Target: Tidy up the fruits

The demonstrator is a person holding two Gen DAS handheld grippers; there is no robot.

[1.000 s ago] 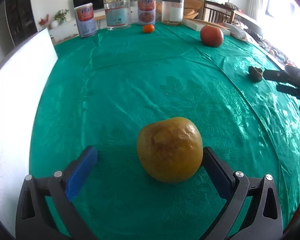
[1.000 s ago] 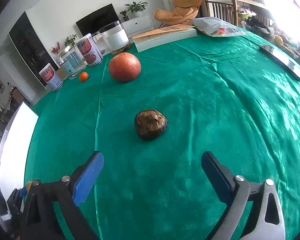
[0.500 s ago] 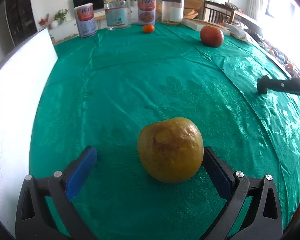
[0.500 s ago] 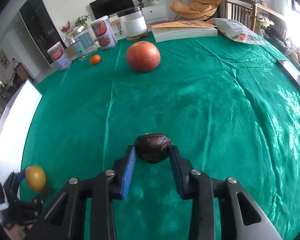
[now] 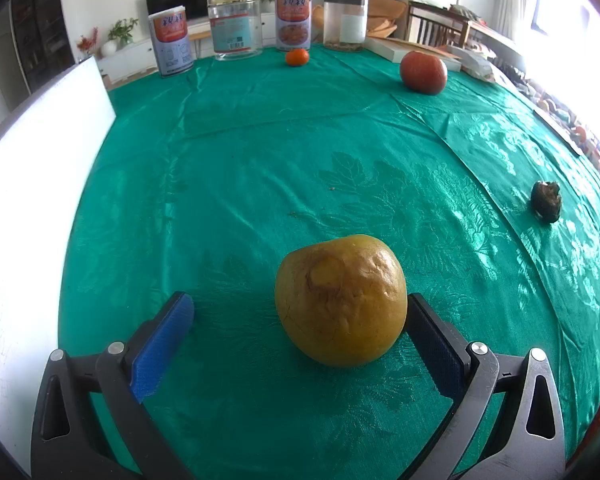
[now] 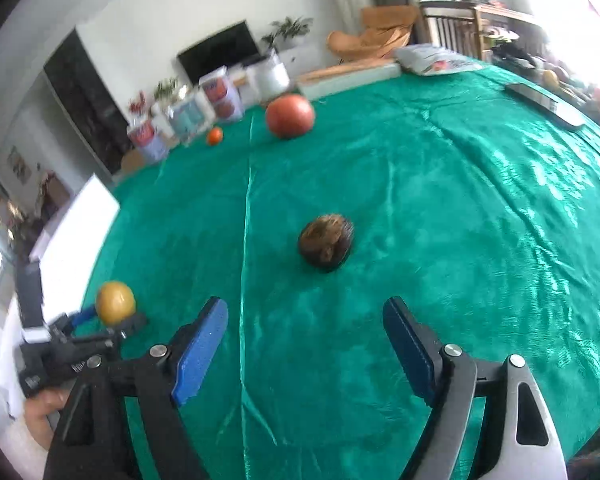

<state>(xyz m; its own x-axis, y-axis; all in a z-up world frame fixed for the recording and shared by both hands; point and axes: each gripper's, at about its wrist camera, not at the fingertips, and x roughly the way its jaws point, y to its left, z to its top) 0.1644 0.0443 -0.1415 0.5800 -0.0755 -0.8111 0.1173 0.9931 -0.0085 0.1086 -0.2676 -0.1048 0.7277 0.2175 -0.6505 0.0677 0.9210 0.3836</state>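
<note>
From our left gripper (image 5: 300, 344), spread wide, the yellow fruit (image 5: 341, 300) sits between the fingers, touching the right pad, ungrasped. From our right gripper (image 6: 306, 344), likewise spread, the dark fruit (image 6: 326, 243) lies ahead of the fingertips; four fruits remain scattered, sorting barely begun.

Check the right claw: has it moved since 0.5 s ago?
Yes. The right claw has opened and pulled back from the dark brown fruit, which now sits on the green tablecloth.
</note>
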